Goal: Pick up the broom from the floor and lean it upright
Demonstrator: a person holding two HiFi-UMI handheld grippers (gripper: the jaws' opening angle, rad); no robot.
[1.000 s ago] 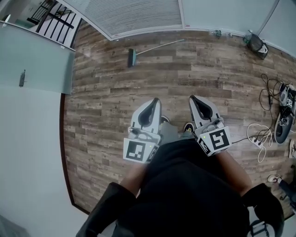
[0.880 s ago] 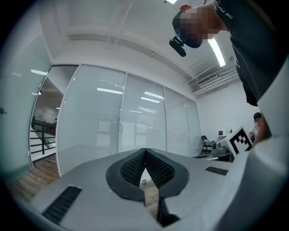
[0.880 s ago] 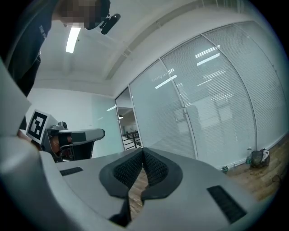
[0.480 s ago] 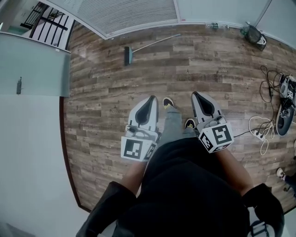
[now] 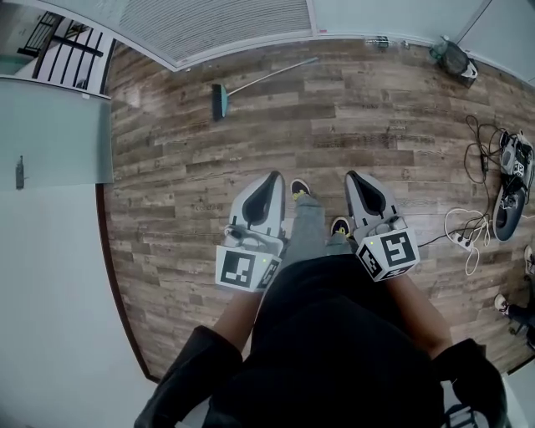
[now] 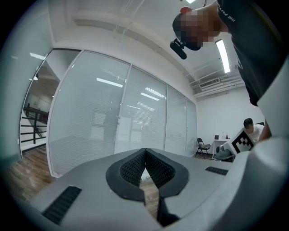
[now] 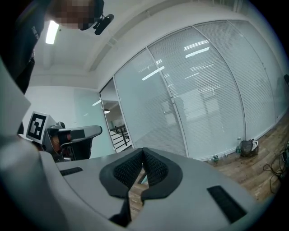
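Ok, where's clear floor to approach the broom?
Bare floor lies between your feet and the broom by the glass wall, and along the left wall. The right side is crowded: cables, power strip, a bag in the far corner.

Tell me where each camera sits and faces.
Head view: on the person's head, steeply down at floor, broom, left gripper, right gripper, legs.
Left gripper view: on left gripper, along shut jaws toward glass wall; torso at right.
Right gripper view: same, from right gripper; torso at left.
Shared: glass wall in both gripper views.
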